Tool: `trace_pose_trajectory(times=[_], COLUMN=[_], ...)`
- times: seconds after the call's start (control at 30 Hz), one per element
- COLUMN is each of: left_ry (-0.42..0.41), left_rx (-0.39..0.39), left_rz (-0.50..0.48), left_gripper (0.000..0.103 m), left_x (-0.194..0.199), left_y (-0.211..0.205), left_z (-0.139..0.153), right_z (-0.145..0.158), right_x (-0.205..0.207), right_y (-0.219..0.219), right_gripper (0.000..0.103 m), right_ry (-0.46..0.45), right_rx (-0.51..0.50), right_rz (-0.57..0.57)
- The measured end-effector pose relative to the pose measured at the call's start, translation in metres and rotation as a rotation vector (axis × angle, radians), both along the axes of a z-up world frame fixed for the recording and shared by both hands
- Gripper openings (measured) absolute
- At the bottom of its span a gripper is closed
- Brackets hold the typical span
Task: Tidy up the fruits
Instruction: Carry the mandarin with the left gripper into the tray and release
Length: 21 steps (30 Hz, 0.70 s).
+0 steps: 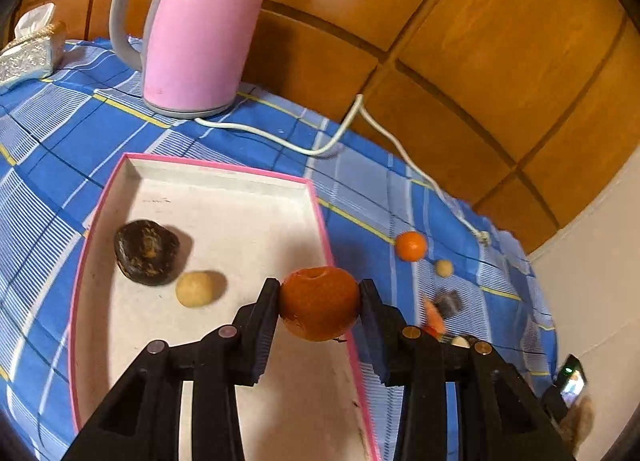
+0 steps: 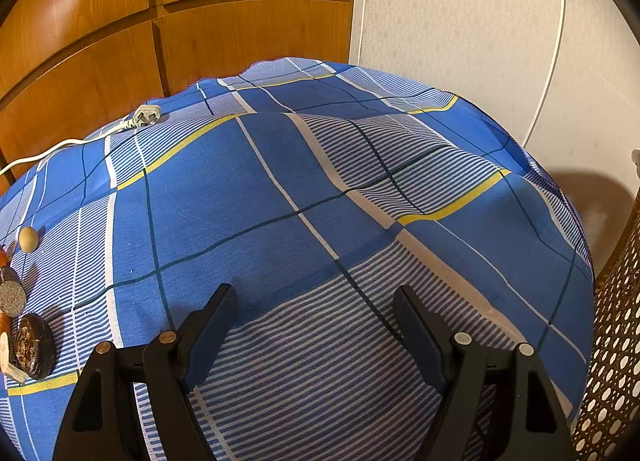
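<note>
Gripping an orange fruit (image 1: 319, 308) between its pads, the left claw (image 1: 320, 311) is hanging over the pink-rimmed tray (image 1: 224, 169) at its 4 o'clock edge, likely to join the dark fruit (image 1: 146, 252) and pale ball (image 1: 195, 289) inside. Idling empty and wide open, the right claw (image 2: 315, 321) is waiting over the checked worktop (image 2: 280, 181), with loose fruit (image 2: 34, 346) lying at 9 o'clock.
</note>
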<state>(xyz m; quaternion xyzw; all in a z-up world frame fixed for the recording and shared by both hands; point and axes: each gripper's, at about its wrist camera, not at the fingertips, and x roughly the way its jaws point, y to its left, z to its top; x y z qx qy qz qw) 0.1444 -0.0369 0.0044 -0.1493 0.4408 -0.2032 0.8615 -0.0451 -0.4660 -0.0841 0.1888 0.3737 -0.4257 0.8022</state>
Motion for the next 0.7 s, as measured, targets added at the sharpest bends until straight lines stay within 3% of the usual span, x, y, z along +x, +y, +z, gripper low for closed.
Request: trace_pose_trajectory(times=[0.1,0.17,0.23,0.27,0.33,0.43,0.7], left_ry=[0.028,0.027,0.018,0.011,0.002,-0.006,-0.003], left_rx=[0.044,0.07,0.073,0.073,0.076,0.105,0.173], left_rz=[0.042,0.072,0.086,0.1,0.115,0.136,0.312], left_gripper=[0.041,0.048,0.064,0.068,0.074,0.074,0.084], left_x=[0.019,0.028,0.029,0.027,0.019,0.004,-0.061], left_y=[0.004,0.007,0.011,0.014,0.019,0.024,0.073], left_z=[-0.007,-0.009,-0.008,-0.007,-0.006,-0.006,-0.013], right_z=[0.0,0.0,0.0,0.0,0.0,0.0,0.0], right_x=[0.0,0.0,0.0,0.0,0.0,0.0,0.001], right_y=[0.0,0.0,0.0,0.0,0.0,0.0,0.0], right_gripper=[0.081,0.081,0.081,0.081,0.081,0.081,0.081], right_ry=[0.0,0.0,0.0,0.001,0.0,0.002,0.003], right_rx=[0.0,0.0,0.0,0.0,0.0,-0.001,-0.002], right_rz=[0.0,0.0,0.0,0.0,0.0,0.0,0.0])
